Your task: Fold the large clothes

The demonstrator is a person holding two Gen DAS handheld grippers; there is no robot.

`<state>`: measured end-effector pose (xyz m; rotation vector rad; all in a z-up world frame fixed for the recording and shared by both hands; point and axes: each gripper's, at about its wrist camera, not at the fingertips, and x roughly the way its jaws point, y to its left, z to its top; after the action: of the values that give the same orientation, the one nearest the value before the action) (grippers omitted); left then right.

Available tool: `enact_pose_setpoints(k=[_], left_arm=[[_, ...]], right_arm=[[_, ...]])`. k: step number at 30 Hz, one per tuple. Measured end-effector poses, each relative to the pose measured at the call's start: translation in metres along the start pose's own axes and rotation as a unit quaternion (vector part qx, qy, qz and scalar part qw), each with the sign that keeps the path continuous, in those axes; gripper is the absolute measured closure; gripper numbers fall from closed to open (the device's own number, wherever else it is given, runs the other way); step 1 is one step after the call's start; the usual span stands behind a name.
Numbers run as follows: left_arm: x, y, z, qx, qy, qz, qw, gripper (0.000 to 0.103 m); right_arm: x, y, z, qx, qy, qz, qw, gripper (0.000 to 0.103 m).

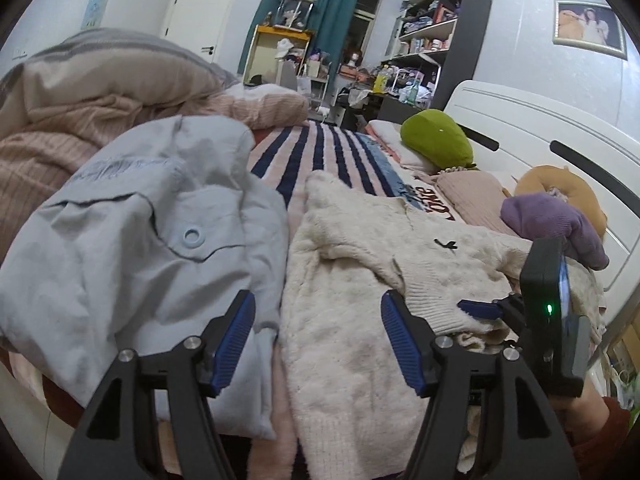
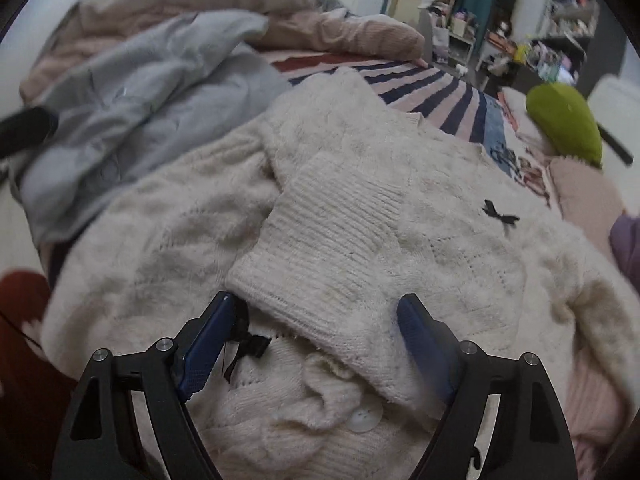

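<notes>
A fluffy cream knit cardigan (image 1: 360,280) with small black bows lies spread on the bed; it also fills the right wrist view (image 2: 340,216). Its ribbed sleeve cuff (image 2: 320,256) is folded across the body. My left gripper (image 1: 318,336) is open and empty, hovering over the cardigan's left edge. My right gripper (image 2: 316,344) is open, its blue pads (image 2: 208,344) either side of the cuff's end without closing on it. It also shows in the left wrist view (image 1: 480,310) at the cardigan's right side.
A crumpled light-blue jacket (image 1: 132,240) lies left of the cardigan. A pink-and-grey duvet (image 1: 100,92) is heaped behind. The striped bedspread (image 1: 320,152), a green cushion (image 1: 436,140), purple garment (image 1: 556,228) and white headboard (image 1: 560,152) are beyond and right.
</notes>
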<state>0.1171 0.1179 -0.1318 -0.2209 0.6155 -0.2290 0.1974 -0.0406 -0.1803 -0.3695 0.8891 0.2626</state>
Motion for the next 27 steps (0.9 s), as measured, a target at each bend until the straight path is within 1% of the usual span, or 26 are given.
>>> enact_pose_setpoints(k=[1,2,3,4,6,8,10,11,13,14,15,18,20,22,24,27], left_arm=[[0.002,0.001,0.000,-0.001,0.002,-0.001,1.0000,0.042],[0.004,0.002,0.000,-0.002,0.003,-0.003,1.0000,0.042],[0.005,0.001,-0.001,-0.002,0.004,-0.003,1.0000,0.041],[0.006,0.000,-0.001,-0.001,0.004,-0.003,1.0000,0.041],[0.007,-0.002,-0.002,0.001,0.006,-0.002,1.0000,0.041],[0.007,-0.004,-0.003,0.002,0.007,0.001,1.0000,0.039],[0.008,-0.007,-0.003,0.005,0.009,0.006,0.9999,0.038],[0.008,-0.008,-0.004,0.006,0.009,0.008,0.9999,0.038],[0.009,-0.010,-0.003,0.009,0.011,0.009,0.9999,0.037],[0.009,-0.012,-0.003,0.011,0.011,0.009,0.9998,0.035],[0.009,-0.014,-0.003,0.011,0.012,0.009,0.9998,0.032],[0.010,-0.019,-0.002,0.017,0.016,0.007,0.9997,0.031],[0.011,-0.026,-0.001,0.023,0.018,0.008,0.9995,0.031],[0.012,-0.034,0.000,0.027,0.018,0.006,0.9995,0.031],[0.012,-0.045,-0.001,0.028,0.019,-0.002,0.9994,0.026],[0.012,-0.063,-0.001,0.032,0.021,-0.017,0.9991,0.024]], right_arm=[[0.002,0.002,0.001,-0.010,0.005,-0.007,1.000,0.023],[0.003,0.004,0.001,-0.014,0.006,-0.015,1.000,0.028],[0.003,0.001,0.002,-0.007,0.002,-0.026,1.000,0.040],[0.002,-0.003,0.002,0.003,-0.002,-0.031,1.000,0.047],[-0.005,-0.011,0.003,0.019,-0.021,-0.038,0.999,0.074],[-0.017,-0.015,0.004,0.029,-0.048,-0.035,0.998,0.087],[-0.027,-0.021,0.005,0.044,-0.066,-0.027,0.996,0.090],[-0.032,-0.026,0.004,0.057,-0.076,-0.019,0.995,0.094],[-0.041,-0.035,0.002,0.081,-0.091,-0.009,0.992,0.097],[-0.045,-0.041,-0.001,0.094,-0.098,-0.002,0.991,0.098],[-0.051,-0.047,-0.003,0.109,-0.104,0.004,0.989,0.098],[-0.072,-0.069,-0.015,0.158,-0.131,0.006,0.979,0.099],[-0.087,-0.088,-0.033,0.199,-0.149,0.015,0.968,0.099],[-0.097,-0.101,-0.051,0.232,-0.157,0.019,0.960,0.099],[-0.104,-0.117,-0.071,0.258,-0.157,0.015,0.953,0.099],[-0.112,-0.135,-0.100,0.289,-0.154,0.016,0.945,0.099]])
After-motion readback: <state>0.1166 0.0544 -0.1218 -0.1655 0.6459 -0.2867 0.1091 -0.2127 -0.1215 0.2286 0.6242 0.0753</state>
